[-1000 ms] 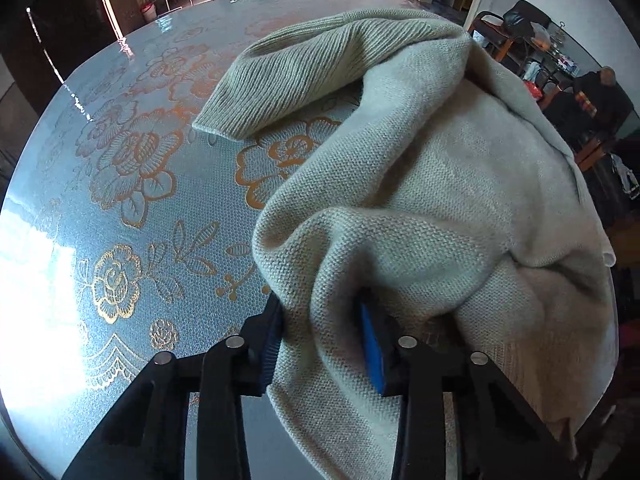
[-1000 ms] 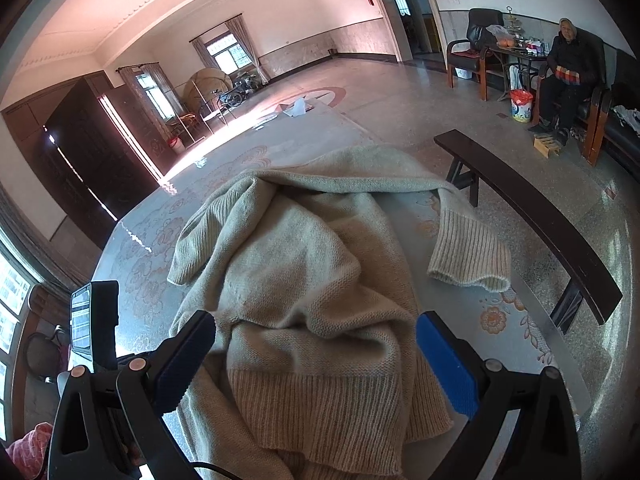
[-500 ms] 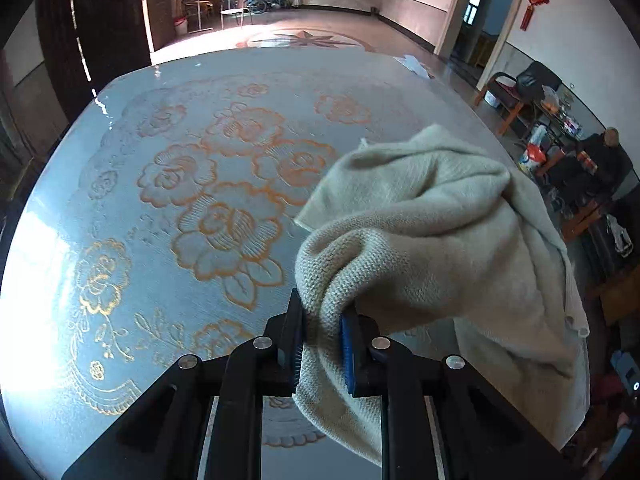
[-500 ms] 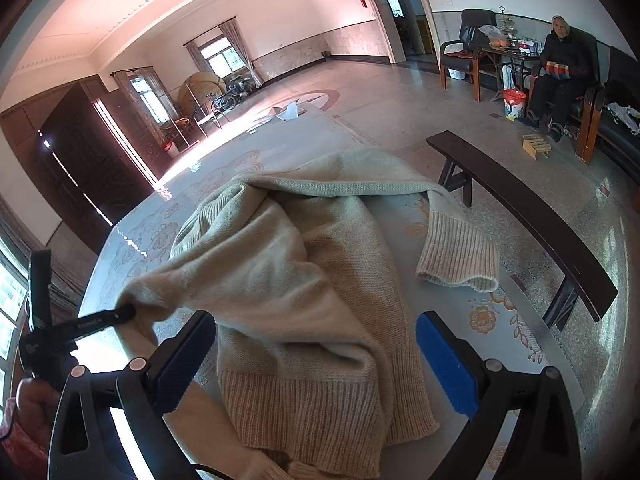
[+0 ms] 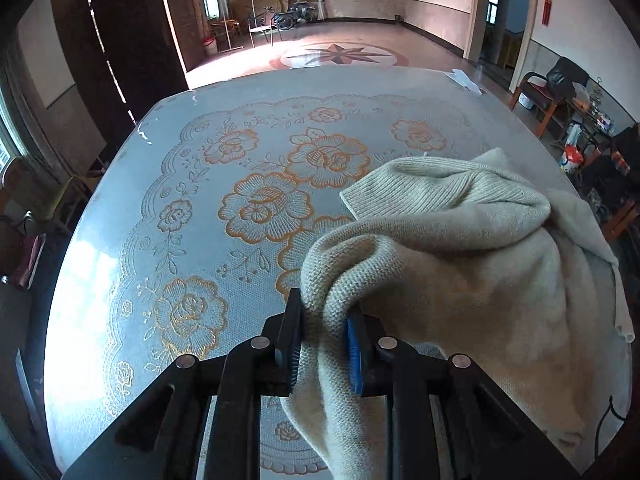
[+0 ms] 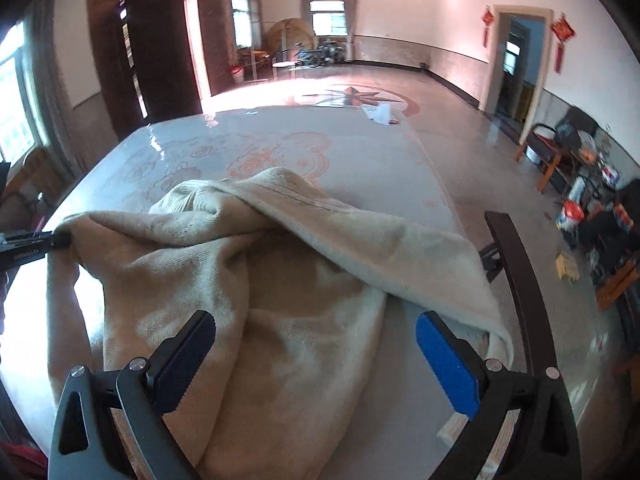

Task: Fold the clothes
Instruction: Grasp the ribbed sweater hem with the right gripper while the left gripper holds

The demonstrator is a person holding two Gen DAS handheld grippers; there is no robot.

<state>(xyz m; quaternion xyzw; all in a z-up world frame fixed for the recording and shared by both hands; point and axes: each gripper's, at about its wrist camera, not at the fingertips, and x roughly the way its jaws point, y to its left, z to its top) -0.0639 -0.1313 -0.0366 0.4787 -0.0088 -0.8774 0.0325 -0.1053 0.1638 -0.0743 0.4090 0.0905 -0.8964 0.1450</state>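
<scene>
Daylight enters through the far windows and the left side, throwing white glare on the left edge of the glossy floral-patterned worktop [image 5: 168,184]. The left wrist view is sharp; the right wrist view is smeared by motion blur and washed pale. Both views bend strongly and darken into black corners.
</scene>
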